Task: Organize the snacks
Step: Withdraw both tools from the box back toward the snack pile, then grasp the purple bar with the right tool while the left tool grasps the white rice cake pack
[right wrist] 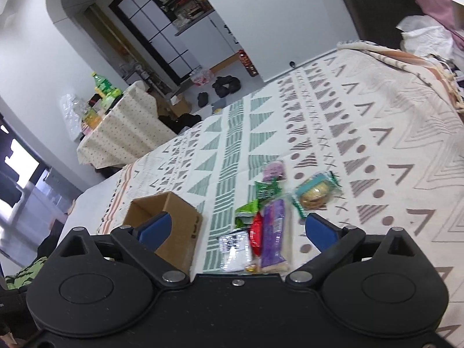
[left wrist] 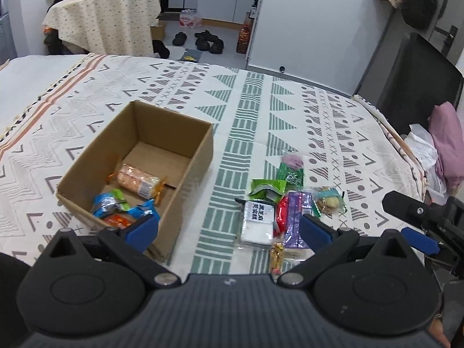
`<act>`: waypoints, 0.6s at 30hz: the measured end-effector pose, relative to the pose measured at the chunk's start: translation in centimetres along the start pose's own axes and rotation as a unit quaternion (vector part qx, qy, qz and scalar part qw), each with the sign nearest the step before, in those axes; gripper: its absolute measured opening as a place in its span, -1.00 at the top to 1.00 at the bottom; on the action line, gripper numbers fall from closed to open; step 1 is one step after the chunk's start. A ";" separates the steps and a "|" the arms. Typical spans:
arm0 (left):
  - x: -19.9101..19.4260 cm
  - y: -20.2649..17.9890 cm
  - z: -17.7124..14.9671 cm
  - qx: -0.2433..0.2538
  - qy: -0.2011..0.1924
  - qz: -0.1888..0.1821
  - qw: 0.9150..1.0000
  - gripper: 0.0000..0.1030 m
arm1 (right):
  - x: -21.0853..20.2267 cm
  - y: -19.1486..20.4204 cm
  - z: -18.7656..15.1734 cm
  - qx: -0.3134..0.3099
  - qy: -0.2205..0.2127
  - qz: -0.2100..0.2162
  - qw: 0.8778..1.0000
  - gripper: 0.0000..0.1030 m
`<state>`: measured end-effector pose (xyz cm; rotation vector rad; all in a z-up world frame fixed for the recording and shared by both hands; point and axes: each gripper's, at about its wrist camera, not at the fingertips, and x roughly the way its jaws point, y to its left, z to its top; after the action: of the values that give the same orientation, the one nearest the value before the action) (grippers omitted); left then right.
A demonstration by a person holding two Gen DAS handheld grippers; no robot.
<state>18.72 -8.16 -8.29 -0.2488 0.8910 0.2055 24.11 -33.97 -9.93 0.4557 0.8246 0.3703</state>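
Nearest the lens in the left wrist view, the black left tool [left wrist: 229, 229] with blue finger pads [left wrist: 143, 227] is filling the bottom of the frame, its two fingers standing wide apart and gripping nothing. In the right wrist view the black right tool [right wrist: 236, 230] is likewise occupying the lower frame, fingers spread wide and empty; it is also showing at the right edge of the left view [left wrist: 417, 226].

The bed with the white cover patterned in green and grey triangles [left wrist: 261, 110] is spanning the middle of both frames. The open brown cardboard box [left wrist: 162, 133] is sitting on it left of centre, and in the right view it is lying at lower left behind the left finger [right wrist: 185, 226].

Inside the box, a long peach-coloured wrapped roll [left wrist: 139, 181] is lying across the floor, with a blue-and-green packet [left wrist: 108, 201] and an orange packet [left wrist: 119, 220] at the near corner.

Right of the box, apart from it, loose snacks are lying in a cluster: a purple bar wrapper [left wrist: 295, 217], a white sachet with black print [left wrist: 258, 220], a red packet [left wrist: 282, 211], two green pouches [left wrist: 268, 188], a clear-wrapped biscuit with teal trim [left wrist: 329, 200], and a small yellow candy strip [left wrist: 277, 256] nearest the tool.
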 end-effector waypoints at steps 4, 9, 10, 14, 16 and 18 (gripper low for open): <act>1.0 -0.9 -0.3 0.012 0.005 0.001 1.000 -0.99 | -0.2 -1.3 0.0 0.017 -0.001 -0.020 1.000 -0.92; 2.4 -1.8 -0.3 0.013 0.013 -0.023 1.000 -0.95 | 0.9 -2.8 0.1 0.040 0.007 -0.037 0.999 -0.89; 2.7 -1.9 -0.3 0.010 0.014 -0.027 0.999 -0.95 | 1.2 -3.1 0.1 0.044 0.011 -0.036 0.998 -0.86; 4.1 -1.9 -0.3 -0.009 0.016 -0.040 0.999 -0.87 | 2.4 -4.0 -0.1 0.068 0.030 -0.032 0.997 -0.67; 5.0 -1.9 -0.2 -0.015 0.024 -0.043 0.999 -0.80 | 3.1 -4.5 -0.2 0.080 0.040 -0.030 0.996 -0.62; 5.9 -1.7 -0.3 -0.023 0.032 -0.049 0.998 -0.70 | 3.8 -4.7 -0.3 0.086 0.050 -0.027 0.995 -0.54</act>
<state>22.58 -9.41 -12.90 -0.3421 0.9351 0.1267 26.90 -36.06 -14.90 0.5781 0.9688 0.2738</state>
